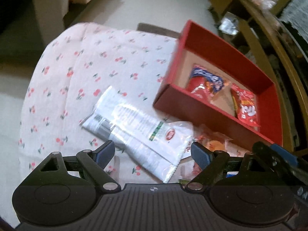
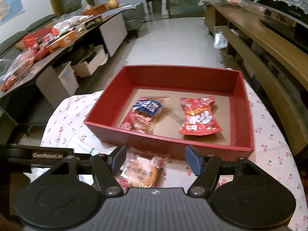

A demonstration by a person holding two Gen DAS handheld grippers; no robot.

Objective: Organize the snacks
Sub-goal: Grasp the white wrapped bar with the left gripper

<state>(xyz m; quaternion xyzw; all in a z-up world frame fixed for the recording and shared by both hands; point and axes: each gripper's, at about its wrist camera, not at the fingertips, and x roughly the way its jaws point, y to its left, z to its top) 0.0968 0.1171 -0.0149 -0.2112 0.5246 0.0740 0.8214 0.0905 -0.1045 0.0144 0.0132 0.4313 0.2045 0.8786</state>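
A red box point(image 2: 169, 144) point(image 1: 194, 109) stands on a round table with a cherry-print cloth point(image 1: 86, 67). Inside lie a blue-and-red snack pack point(image 2: 144, 113) point(image 1: 207, 82) and a red snack bag point(image 2: 198, 117) point(image 1: 245, 107). A white-silver packet point(image 1: 138, 127) lies on the cloth in front of the box, between my open left gripper's point(image 1: 153, 153) fingers. A clear-wrapped pastry point(image 2: 143, 173) point(image 1: 213, 142) lies just in front of the box, between my open right gripper's point(image 2: 156, 160) fingers. The right gripper also shows at the right edge of the left wrist view point(image 1: 277, 154).
A long dark table point(image 2: 48, 44) with many packages stands at the left. Cardboard boxes point(image 2: 86, 65) sit under it. A wooden shelf unit point(image 2: 265, 44) runs along the right. Tiled floor point(image 2: 173, 38) lies beyond the round table.
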